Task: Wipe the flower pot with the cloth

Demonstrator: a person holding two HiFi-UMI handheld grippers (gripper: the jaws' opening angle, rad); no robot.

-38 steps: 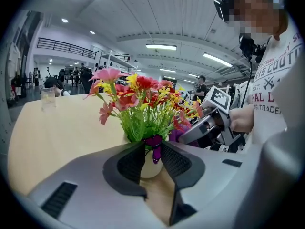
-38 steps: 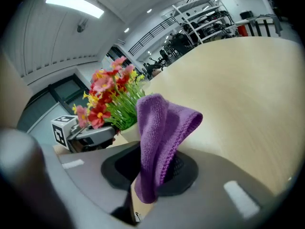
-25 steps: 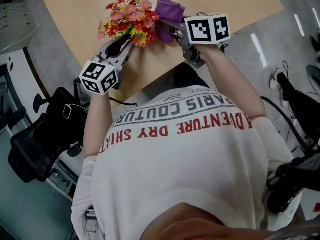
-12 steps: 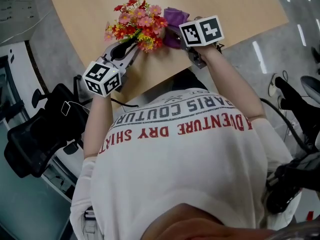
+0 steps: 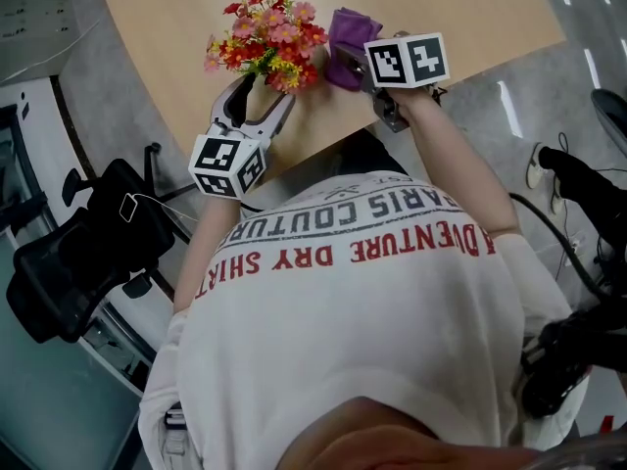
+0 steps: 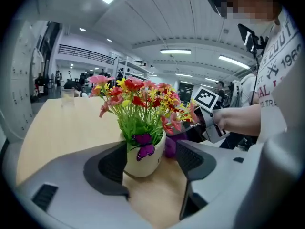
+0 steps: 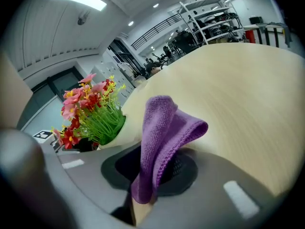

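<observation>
A cream flower pot [image 6: 143, 159] with a purple butterfly and red, pink and yellow flowers [image 5: 265, 37] stands near the wooden table's [image 5: 460, 8] front edge. My left gripper [image 6: 151, 161] straddles the pot. Its jaws have just been opening, and both pads now stand off the pot's walls. In the head view the left gripper [image 5: 263, 86] reaches under the flowers, which hide the pot. My right gripper [image 7: 152, 168] is shut on a folded purple cloth [image 7: 164, 137]. The cloth [image 5: 348, 32] hangs just right of the pot [image 7: 119, 137].
A black office chair [image 5: 78, 262] stands off the table's left edge over grey floor. A clear cup [image 6: 68, 97] sits far back on the table. The person's white shirt fills the lower head view.
The left gripper's jaws have spread apart around the pot, and its marker cube has shifted right. The right gripper has sunk slightly, still shut on the cloth beside the flowers.
</observation>
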